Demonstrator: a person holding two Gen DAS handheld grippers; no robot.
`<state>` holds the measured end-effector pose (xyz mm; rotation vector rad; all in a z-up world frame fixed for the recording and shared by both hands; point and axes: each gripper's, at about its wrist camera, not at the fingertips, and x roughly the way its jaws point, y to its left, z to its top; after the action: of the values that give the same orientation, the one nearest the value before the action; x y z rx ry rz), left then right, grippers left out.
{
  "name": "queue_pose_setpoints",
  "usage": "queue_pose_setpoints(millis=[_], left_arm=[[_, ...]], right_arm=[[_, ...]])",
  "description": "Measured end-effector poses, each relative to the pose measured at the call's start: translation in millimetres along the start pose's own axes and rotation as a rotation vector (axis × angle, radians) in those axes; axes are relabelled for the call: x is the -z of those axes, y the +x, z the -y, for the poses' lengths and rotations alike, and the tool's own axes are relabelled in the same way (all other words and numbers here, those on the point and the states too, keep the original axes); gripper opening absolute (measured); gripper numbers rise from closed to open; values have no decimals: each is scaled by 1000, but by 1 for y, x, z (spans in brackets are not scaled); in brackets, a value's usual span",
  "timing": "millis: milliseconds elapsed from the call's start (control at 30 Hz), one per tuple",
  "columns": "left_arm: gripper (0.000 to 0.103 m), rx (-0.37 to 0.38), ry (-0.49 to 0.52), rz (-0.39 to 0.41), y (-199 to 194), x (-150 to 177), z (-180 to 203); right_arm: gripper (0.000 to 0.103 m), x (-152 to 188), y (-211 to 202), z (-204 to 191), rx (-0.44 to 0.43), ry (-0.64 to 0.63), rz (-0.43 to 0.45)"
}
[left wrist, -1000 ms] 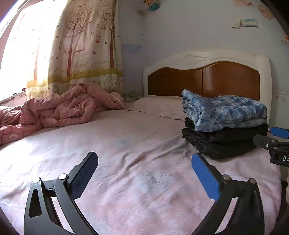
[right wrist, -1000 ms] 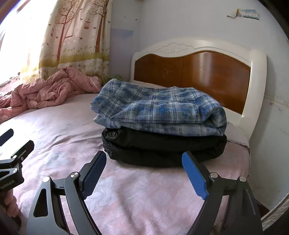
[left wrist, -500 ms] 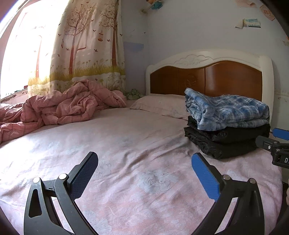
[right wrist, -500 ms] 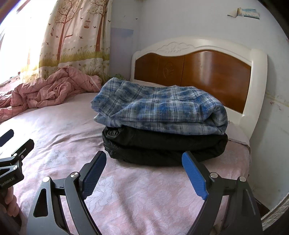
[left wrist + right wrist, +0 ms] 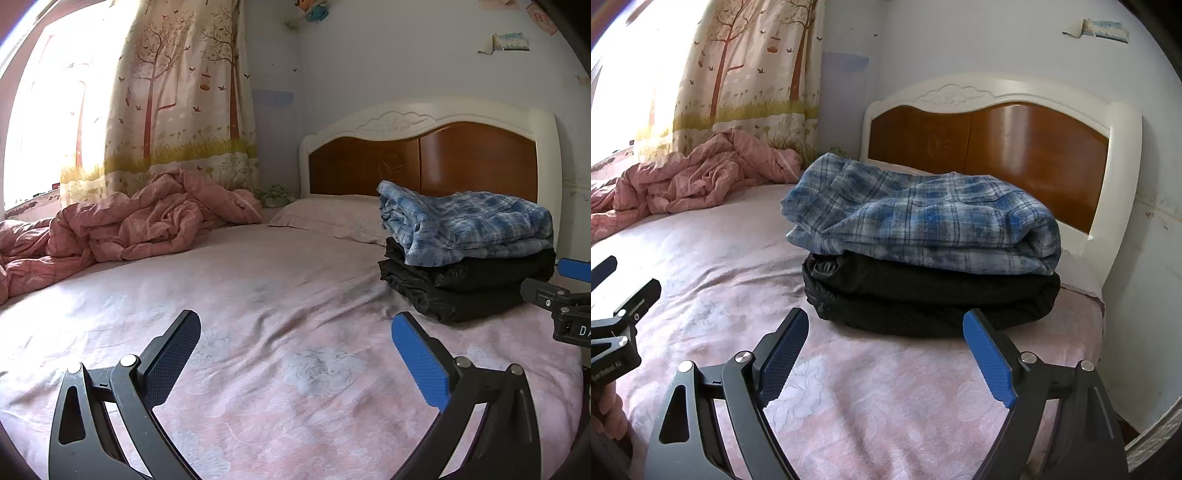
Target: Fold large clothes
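Nothing has changed over the last second: both hand-held grippers stay still, jaws spread wide and empty. The left hand-held gripper [image 5: 295, 354] hovers over bare bed [image 5: 258, 295]; the right hand-held gripper [image 5: 882, 350] faces the folded plaid shirt [image 5: 923, 221] stacked on the folded black garment [image 5: 923, 299], centre frame. Folding looks finished.

Left gripper [image 5: 295, 328] fingers spread wide, nothing between; right gripper [image 5: 885, 328] likewise, both angled slightly downward
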<state>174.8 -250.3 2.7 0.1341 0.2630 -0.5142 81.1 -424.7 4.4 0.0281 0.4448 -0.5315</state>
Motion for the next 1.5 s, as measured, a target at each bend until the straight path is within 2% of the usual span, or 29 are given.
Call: queue_pose_setpoints(millis=[1500], left_arm=[[103,-4,-2,-9,-3,1,-6]], right_arm=[[87,1,7,2,-13,2,-22]])
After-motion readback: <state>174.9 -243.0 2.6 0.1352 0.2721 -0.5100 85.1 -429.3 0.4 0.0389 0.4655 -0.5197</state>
